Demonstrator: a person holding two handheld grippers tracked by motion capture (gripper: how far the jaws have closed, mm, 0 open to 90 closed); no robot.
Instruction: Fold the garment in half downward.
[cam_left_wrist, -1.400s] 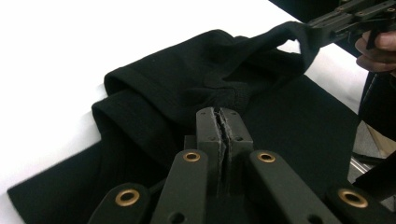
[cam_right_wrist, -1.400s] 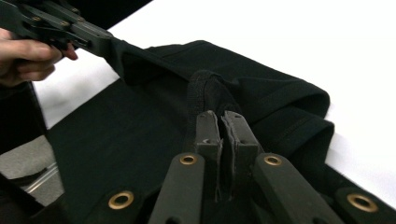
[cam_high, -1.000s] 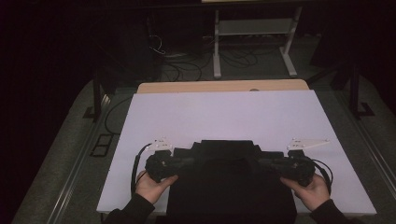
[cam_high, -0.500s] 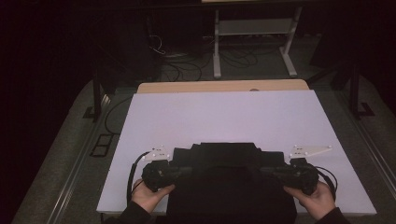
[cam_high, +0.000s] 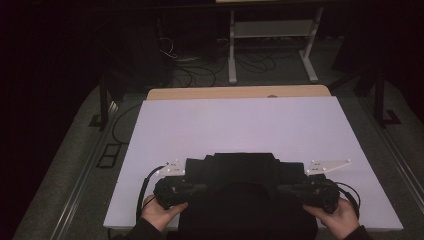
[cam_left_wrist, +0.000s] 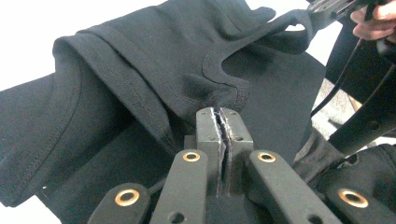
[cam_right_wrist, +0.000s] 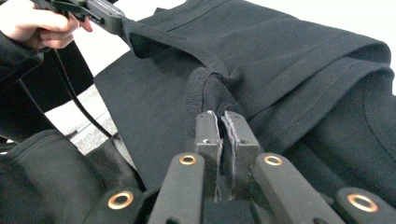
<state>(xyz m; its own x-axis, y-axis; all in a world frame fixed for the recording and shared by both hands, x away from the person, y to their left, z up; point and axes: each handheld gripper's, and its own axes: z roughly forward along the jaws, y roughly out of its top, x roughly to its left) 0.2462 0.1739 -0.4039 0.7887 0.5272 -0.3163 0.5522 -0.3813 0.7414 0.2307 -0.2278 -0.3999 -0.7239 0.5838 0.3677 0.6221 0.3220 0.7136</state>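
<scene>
White surface (cam_high: 240, 125) carrying black garment (cam_high: 232, 172) at near edge, centred, partly folded; left gripper (cam_left_wrist: 223, 116) with fingers (cam_left_wrist: 208, 128) pinched tight on neckline fabric, right gripper (cam_right_wrist: 223, 119) with fingers (cam_right_wrist: 239, 135) likewise clamped on collar rib.

Left gripper (cam_left_wrist: 223, 113) clamps the black garment (cam_left_wrist: 140, 70) at its collar

black garment (cam_high: 235, 172) near part cut off by high view's bottom edge, fabric pinched between jaws hidden
</scene>
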